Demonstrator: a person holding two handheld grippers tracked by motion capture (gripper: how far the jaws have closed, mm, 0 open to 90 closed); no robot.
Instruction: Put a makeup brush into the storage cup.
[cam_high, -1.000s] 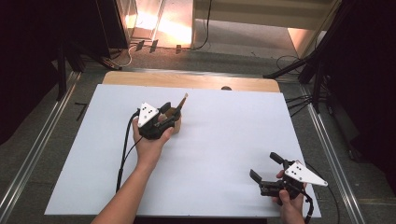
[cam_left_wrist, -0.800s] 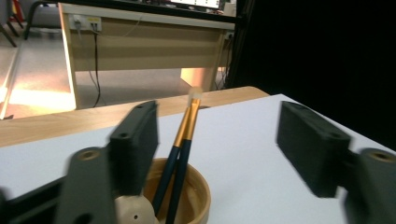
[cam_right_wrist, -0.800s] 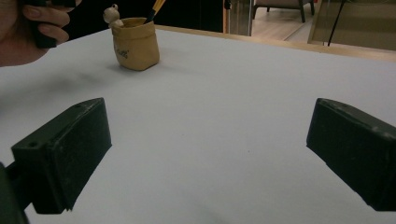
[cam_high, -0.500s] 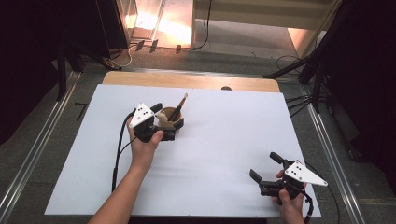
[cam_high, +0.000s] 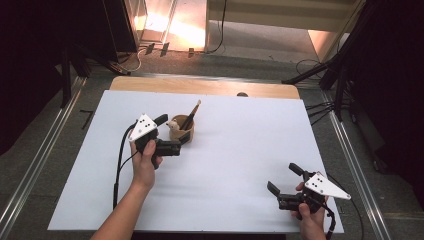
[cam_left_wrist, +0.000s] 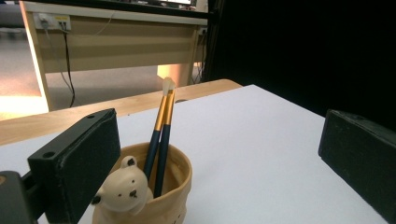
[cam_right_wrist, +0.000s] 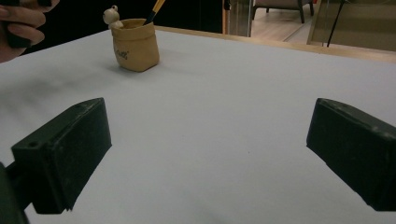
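We see the left claw (cam_high: 172, 134) on the white counter (cam_high: 240, 150), held in a person's left hand (cam_high: 145, 160), and its jaws have just been opening; now they stand wide apart. Between them, near the far end of the jaws, stands a small tan pot (cam_high: 181, 131), upright, and the pads do not press on it. In the left gripper view the pot (cam_left_wrist: 154, 196) is just in front of the claw, nearer to the jaw on the left of this view, while the other jaw is well apart from it; whether the nearer pad touches the pot we cannot tell. On the rim of the pot, at the side facing the claw, sits a little white bear figure (cam_left_wrist: 123, 186). Two dark brushes with golden ferrules (cam_left_wrist: 161, 135) lean in the pot, tilted away from the claw, tips up. The right claw (cam_high: 286, 184) is held in the right hand (cam_high: 310, 220) at the near right part of the counter, well apart from the pot, and its jaws are also wide apart with nothing between them. From the right claw the pot (cam_right_wrist: 135, 44) is far ahead and to the left.
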